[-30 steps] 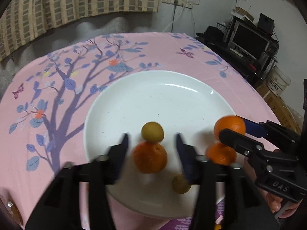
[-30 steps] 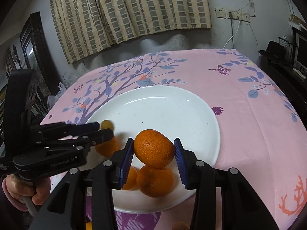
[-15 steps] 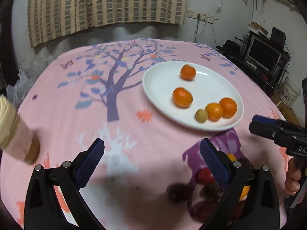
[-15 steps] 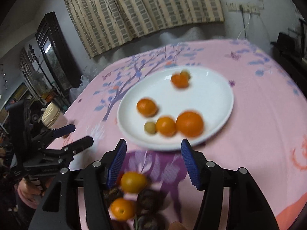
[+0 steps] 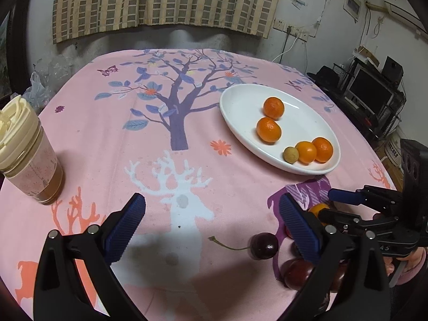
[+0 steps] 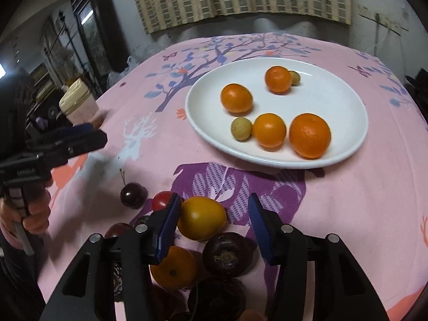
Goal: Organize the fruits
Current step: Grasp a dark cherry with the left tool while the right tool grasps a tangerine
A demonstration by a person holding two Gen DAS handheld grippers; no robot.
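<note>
Blue ribbed pads lined the fingers of both grippers. The right gripper (image 6: 212, 220) hung over the loose pile of fruit at the near edge of the bench, its fingers closing, with the yellow-orange fruit (image 6: 201, 218) lying between them but not yet pressed on its right side, so it was released rather than gripped. A second earlier those same fingers had carried a mandarin (image 6: 309, 136) above the white plate (image 6: 355, 136); that mandarin now sat on the plate's near rim beside a smaller orange and a small tan fruit (image 6: 241, 128). The left gripper (image 5: 211, 223) stood wide open over bare pink cloth, having let go of its own orange (image 5: 268, 129) on the plate and pulled back toward the near edge. A dark cherry (image 5: 263, 245) lay just beside its right finger. Six fruits rested on the plate, toward the far right of the bench. I judged both drops done and the next pick beginning, the pile still large. A lidded jar (image 5: 25, 152) stood at the left edge.
</note>
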